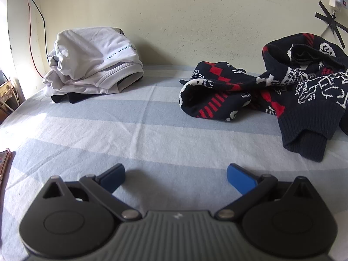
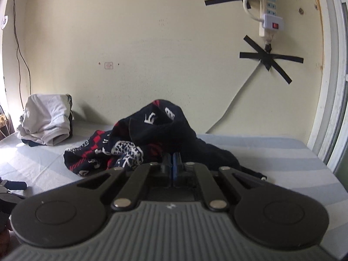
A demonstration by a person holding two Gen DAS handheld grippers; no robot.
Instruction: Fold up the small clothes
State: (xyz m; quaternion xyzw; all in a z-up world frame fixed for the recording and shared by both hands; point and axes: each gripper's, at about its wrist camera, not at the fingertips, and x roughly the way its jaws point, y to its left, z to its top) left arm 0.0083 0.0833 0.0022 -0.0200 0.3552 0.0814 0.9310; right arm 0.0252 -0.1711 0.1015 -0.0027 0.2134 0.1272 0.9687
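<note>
Sweater (image 1: pixel 289 91): we found the dark knit with red and white pattern crumpled at the right of the left-wrist frame, on the striped sheet (image 1: pixel 139 134).
Handling: we judged it soft, limp and fairly thick, light enough for one claw, likely to sag and bunch when lifted.
Hold point: we judged the ribbed hem (image 1: pixel 308 130), lower right of the heap, the firmest edge to pinch.
Left gripper (image 1: pixel 175 177): spread wide, empty, low over bare sheet, apart from the knit.
Right gripper (image 2: pixel 172 163): pads pressed together at frame centre against the dark heap; whether they pinched cloth we could not tell.
Folded pile (image 1: pixel 91 65): white garments, upper left.
</note>
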